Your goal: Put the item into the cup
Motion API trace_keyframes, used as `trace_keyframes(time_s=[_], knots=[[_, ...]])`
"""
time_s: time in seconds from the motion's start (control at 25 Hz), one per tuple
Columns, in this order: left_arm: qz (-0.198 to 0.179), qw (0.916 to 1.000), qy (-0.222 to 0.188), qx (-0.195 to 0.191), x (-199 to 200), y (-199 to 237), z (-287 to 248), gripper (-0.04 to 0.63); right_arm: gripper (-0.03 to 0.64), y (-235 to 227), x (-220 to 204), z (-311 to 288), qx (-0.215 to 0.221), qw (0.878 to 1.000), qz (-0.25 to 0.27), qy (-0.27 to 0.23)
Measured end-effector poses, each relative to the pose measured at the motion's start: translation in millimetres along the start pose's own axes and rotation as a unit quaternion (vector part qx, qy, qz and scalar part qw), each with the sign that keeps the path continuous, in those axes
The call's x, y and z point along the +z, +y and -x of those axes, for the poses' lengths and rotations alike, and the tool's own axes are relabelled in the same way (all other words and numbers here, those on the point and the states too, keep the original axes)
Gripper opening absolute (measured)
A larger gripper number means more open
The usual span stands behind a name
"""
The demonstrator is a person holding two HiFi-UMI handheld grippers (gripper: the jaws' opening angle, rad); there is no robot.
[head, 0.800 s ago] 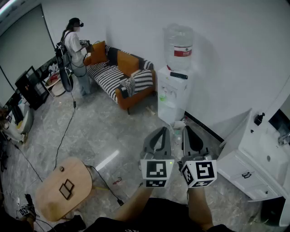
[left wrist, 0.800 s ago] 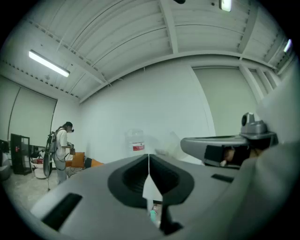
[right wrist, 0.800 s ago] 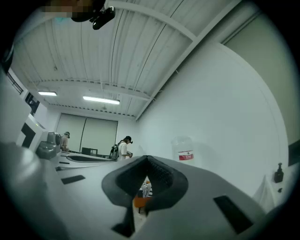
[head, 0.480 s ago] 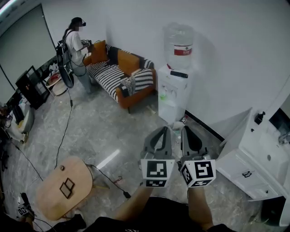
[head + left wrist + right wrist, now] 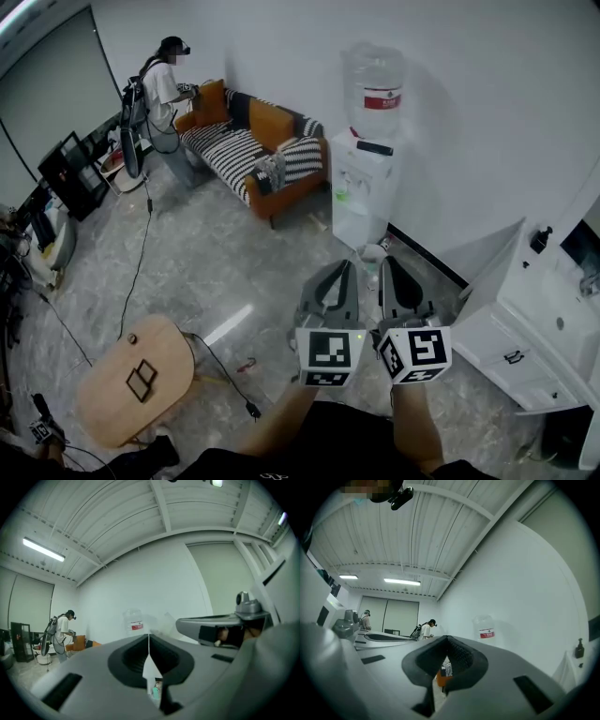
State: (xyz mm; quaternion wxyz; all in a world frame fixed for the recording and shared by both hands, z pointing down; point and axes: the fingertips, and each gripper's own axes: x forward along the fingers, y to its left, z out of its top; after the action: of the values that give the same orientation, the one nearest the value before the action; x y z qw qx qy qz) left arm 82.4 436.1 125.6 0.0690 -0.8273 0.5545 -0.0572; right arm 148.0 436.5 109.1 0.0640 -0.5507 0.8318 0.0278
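The left claw (image 5: 343,272) and right claw (image 5: 386,267) sit side by side, each pressed closed on nothing, aimed far toward the water dispenser (image 5: 367,141). No cup or item shows, so I cannot tell which of the 2 is nearer.

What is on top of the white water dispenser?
A large clear bottle with a red label stands on the water dispenser, with a small dark flat object beside its base. The bottle's neck is hidden.
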Motion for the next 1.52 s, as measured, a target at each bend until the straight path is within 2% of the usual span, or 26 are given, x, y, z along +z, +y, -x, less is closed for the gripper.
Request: trace_keyframes(time_s=[0.2, 0.48, 0.8, 1.2, 1.52], knots=[[0.003, 1.0, 0.0, 0.007, -8, -6, 18, 0.014, 0.009, 8, -7, 14, 0.011, 1.0, 0.005, 0.001], [0.005, 0.9998, -0.005, 0.019, -9, -3, 40, 0.014, 0.009, 20, 5, 23, 0.023, 0.999, 0.017, -0.016], [0.011, 0.9994, -0.015, 0.029, -10, 3, 46, 0.014, 0.009, 21, 4, 29, 0.037, 0.999, 0.035, -0.015], [0.001, 0.999, -0.03, 0.031, -10, 21, 13, 0.014, 0.009, 3, 4, 3, 0.041, 0.998, 0.039, -0.035], [0.012, 0.9981, -0.026, 0.055, -26, 69, -18, 0.014, 0.009, 9, -11, -51, 0.054, 0.997, 0.031, -0.04]])
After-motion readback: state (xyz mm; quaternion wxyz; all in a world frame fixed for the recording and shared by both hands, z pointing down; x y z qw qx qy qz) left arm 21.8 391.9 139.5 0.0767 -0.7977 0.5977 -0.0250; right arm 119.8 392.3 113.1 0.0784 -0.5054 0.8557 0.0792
